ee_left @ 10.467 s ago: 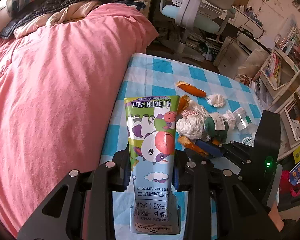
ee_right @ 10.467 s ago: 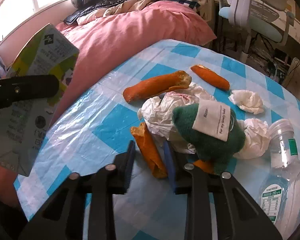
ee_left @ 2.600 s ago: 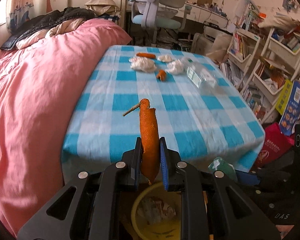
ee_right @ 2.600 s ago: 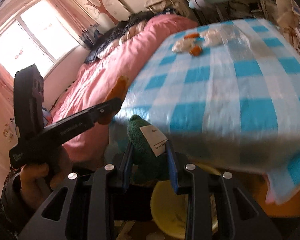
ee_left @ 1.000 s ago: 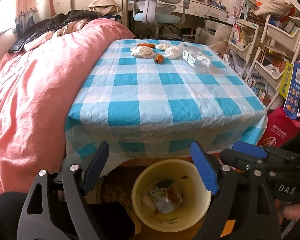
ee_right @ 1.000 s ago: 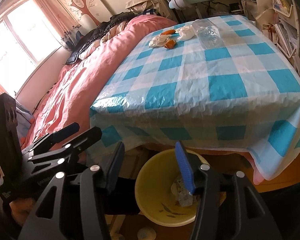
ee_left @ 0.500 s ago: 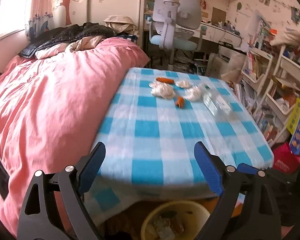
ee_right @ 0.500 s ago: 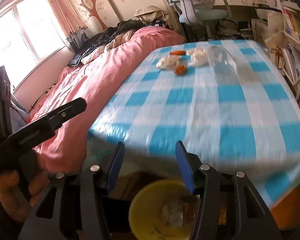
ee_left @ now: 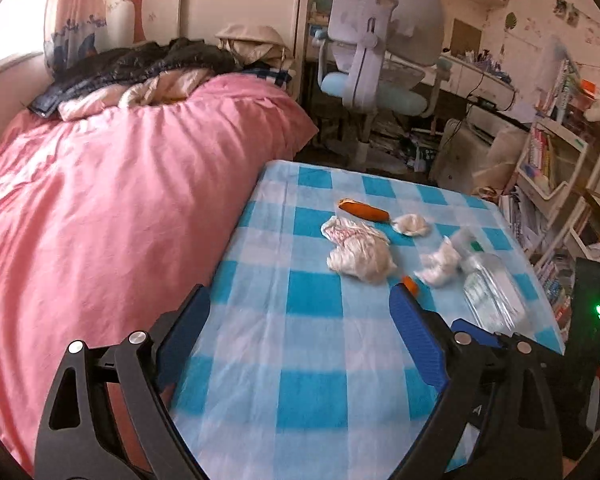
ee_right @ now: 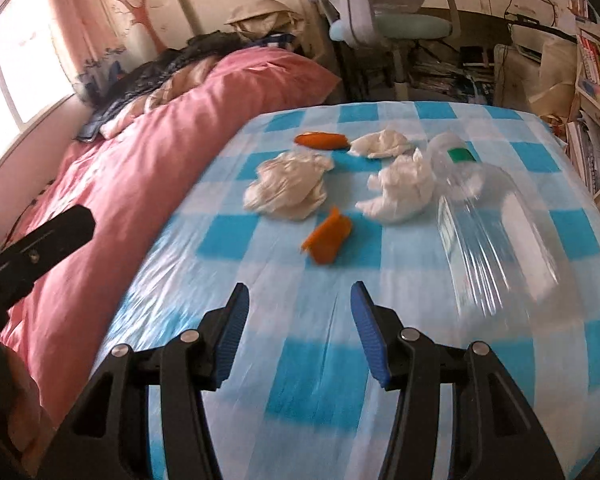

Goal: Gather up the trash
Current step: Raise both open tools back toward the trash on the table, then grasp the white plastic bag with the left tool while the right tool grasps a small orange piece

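Trash sits on the far half of the tabletop (ee_right: 300, 360), next to the pink bed (ee_left: 100, 220). Both grippers are spread wide and hold nothing: the left gripper (ee_left: 300, 332) and the right gripper (ee_right: 298, 332) hang over the near squares. Closest to the right one is a small peel (ee_right: 328, 238). It looks light and bendy, so a pinch across its middle should work. Behind it lie a crumpled bag (ee_right: 288, 190) and a tissue wad (ee_right: 400, 190), soft and squashy, easy to grab anywhere. A clear bottle (ee_right: 492, 220) lies on its side; it may roll and slip, so its neck looks best. Another peel (ee_right: 320, 140) and a small tissue (ee_right: 380, 142) are farthest.
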{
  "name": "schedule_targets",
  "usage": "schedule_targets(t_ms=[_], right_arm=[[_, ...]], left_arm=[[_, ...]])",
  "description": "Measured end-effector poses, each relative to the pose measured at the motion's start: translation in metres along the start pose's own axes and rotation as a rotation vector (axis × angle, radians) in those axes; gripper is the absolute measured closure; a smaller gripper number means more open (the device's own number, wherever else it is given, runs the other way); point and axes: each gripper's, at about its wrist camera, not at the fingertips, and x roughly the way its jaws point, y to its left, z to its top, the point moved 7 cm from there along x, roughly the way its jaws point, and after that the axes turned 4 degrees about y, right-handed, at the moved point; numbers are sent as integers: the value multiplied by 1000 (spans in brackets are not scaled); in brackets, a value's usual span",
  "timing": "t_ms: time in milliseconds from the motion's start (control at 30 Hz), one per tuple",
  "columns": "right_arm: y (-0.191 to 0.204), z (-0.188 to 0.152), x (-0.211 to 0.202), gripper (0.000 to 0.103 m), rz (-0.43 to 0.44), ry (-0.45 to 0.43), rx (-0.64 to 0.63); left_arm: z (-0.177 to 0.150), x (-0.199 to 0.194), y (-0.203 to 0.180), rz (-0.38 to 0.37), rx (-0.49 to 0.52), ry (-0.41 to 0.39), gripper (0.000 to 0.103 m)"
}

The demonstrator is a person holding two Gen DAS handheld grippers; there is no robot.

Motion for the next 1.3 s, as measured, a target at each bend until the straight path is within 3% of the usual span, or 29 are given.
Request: schedule_targets(t_ms=[400, 700, 933, 1000, 1067, 1100, 1167, 1300], right_arm=[[-7, 17, 28, 52, -28, 32, -22], [-5, 21, 38, 72, -31, 65, -83], [-4, 21, 38, 77, 7, 78, -99], [-1, 20, 37, 77, 21, 82, -105], [3, 18, 36, 78, 33, 88, -115], [6, 16, 35, 78, 40, 93, -125], [8, 14, 34, 78, 48, 97, -130], [12, 8, 22, 78, 73, 98, -125]], left_arm=[[30, 98, -24, -22, 5, 69, 16], [37, 147, -44, -54, 27, 129, 16], [36, 172, -58, -58, 60, 176, 16], [34, 176, -63, -62, 82, 189, 24], [30, 182, -70, -86, 102, 222, 48], [30, 182, -71, -91, 106, 221, 51], [28, 180, -75, -106, 124, 224, 68], [31, 163, -71, -79, 137, 189, 73]])
